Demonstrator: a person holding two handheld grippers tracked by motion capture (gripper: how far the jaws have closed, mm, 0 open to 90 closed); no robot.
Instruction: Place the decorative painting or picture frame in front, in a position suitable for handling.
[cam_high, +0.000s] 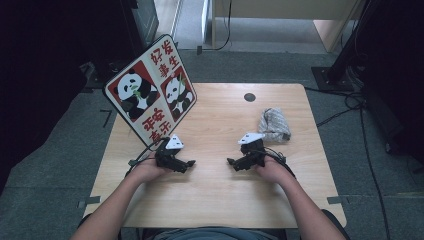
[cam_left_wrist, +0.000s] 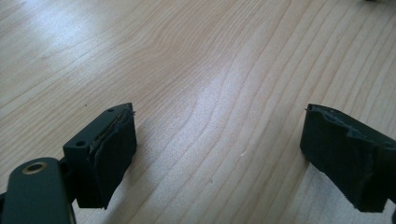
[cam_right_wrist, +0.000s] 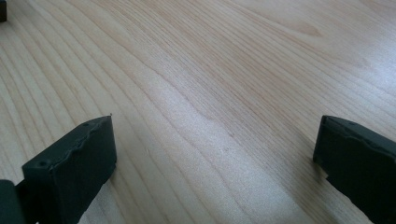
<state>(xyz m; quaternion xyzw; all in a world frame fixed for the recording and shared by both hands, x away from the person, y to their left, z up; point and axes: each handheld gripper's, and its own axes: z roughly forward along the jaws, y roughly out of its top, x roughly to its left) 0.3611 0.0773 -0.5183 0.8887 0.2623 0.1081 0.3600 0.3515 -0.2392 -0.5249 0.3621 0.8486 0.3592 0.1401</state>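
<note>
High view is showing a crumpled grey cloth (cam_high: 273, 124) lying on the desk (cam_high: 215, 200) just beyond the right gripper (cam_high: 233, 162), well apart from the left gripper (cam_high: 189, 163). It is looking soft, light and limp, so pinching a raised fold near its top should be working best. Both grippers' fingers are standing wide open, holding nothing. A panda sign (cam_high: 150, 87) is leaning beyond the left one.

From the high view I see the surface (cam_high: 215, 190) evenly lit and the surroundings dark at both sides. In both gripper views, pale glare streaks the wood, short soft shadows sit under the jaws, and the near edges blur slightly.
</note>
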